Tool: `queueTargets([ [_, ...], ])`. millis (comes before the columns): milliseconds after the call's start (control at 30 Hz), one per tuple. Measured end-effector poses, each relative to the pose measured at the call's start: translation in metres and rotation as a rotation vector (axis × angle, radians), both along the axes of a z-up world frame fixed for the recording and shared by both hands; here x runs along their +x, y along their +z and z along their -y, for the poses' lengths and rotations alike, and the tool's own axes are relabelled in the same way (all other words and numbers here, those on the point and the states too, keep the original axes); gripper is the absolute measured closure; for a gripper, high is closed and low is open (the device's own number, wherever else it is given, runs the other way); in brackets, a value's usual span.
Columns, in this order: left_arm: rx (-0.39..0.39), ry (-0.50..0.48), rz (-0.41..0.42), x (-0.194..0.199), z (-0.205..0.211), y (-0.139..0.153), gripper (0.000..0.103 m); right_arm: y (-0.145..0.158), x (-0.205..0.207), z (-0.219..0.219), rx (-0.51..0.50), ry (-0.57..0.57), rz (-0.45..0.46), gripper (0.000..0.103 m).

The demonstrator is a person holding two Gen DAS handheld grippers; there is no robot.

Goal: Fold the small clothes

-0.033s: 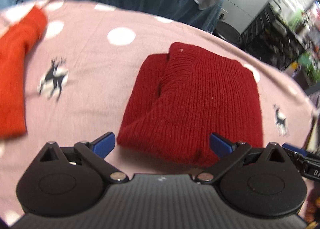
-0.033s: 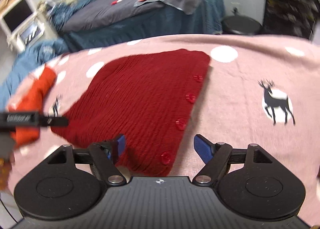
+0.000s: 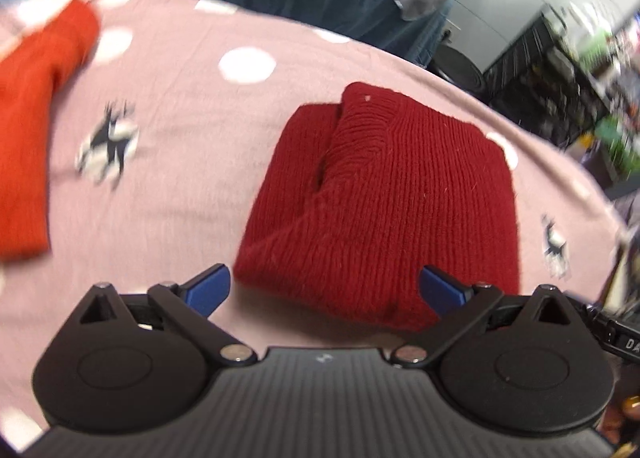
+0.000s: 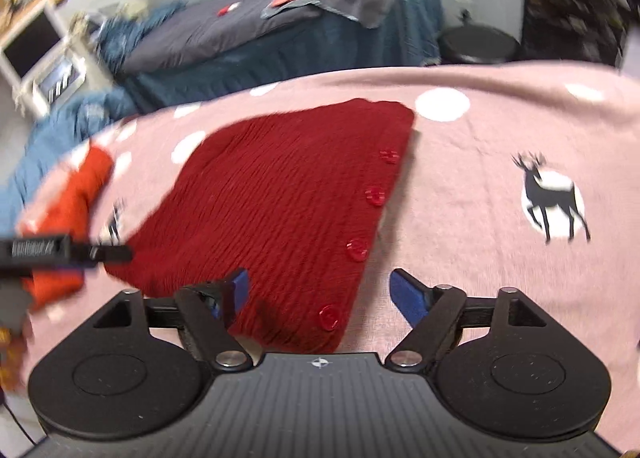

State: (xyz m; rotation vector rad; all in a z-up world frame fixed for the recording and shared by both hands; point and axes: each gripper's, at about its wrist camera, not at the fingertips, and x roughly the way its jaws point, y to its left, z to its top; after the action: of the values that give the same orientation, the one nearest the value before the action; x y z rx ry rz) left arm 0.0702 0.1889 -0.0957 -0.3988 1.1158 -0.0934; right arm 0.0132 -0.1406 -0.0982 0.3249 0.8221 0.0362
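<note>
A dark red knitted cardigan (image 3: 392, 197) lies folded on the pink blanket (image 3: 192, 185); in the right wrist view (image 4: 280, 201) its row of red buttons runs down its right edge. My left gripper (image 3: 325, 290) is open and empty, its blue fingertips (image 3: 210, 289) at the cardigan's near edge. My right gripper (image 4: 318, 294) is open and empty over the cardigan's near button corner. An orange-red knit garment (image 3: 36, 105) lies at the far left, also in the right wrist view (image 4: 68, 225).
The blanket has white dots and deer prints (image 4: 552, 197). A bed with blue and grey covers (image 4: 280, 25) stands behind. A dark round stool (image 4: 480, 43) and dark shelving (image 3: 552, 73) are at the back right. The left gripper's side (image 4: 52, 248) shows in the right wrist view.
</note>
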Motion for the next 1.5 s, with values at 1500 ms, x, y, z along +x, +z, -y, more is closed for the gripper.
queueTargets([
  [1500,-0.602,0.552,-0.084,0.013,0.011,-0.139,0.0,-0.092,0.055,0.065,0.738,-0.202,-0.158,0.0],
])
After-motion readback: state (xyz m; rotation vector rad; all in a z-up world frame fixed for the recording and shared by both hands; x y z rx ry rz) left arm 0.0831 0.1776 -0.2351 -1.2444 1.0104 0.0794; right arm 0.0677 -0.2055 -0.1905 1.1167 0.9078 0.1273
